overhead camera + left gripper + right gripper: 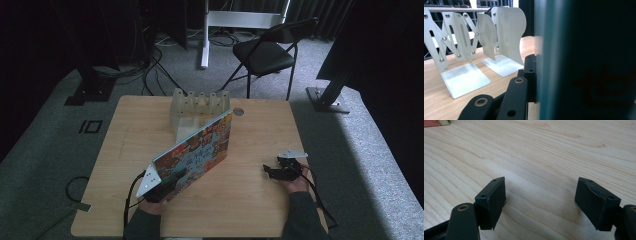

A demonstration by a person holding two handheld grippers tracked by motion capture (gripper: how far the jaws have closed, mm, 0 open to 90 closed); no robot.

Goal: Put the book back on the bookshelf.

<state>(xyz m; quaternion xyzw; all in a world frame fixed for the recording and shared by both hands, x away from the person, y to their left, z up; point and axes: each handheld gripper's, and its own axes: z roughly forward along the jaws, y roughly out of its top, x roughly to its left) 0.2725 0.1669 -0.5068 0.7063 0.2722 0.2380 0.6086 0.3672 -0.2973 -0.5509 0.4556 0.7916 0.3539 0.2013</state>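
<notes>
Pale wood table (260,210) carries the whole scene in the high view. At about seven o'clock on it, the left gripper (167,186) pinches the near corner of a colourful picture book (197,152), which stands tilted on its edge and slants up toward one o'clock. Its far top corner sits just in front of a white metal book rack (197,107) at twelve o'clock on the table. A small round grey disc (238,112) lies just beside the rack, at its three o'clock. The right gripper (272,170) rests at four o'clock on the table, well apart from the book, with a grey three-cornered plate on top and the person's hand behind it.

From the left gripper view, one black jaw presses flat against the book (586,62), whose dark teal face takes up everything from twelve to six o'clock on the right side; the other jaw is hidden behind it. The rack (474,42) stands at ten o'clock, its white plates linked by riveted crossing strips, with two flat feet lying on the table (439,100).

Looking along the right gripper (540,202), its two black jaws are spread wide with nothing between them, low over the bare wood grain of the table (536,150). A reddish corner, too small to identify, peeks in at eleven o'clock.
</notes>
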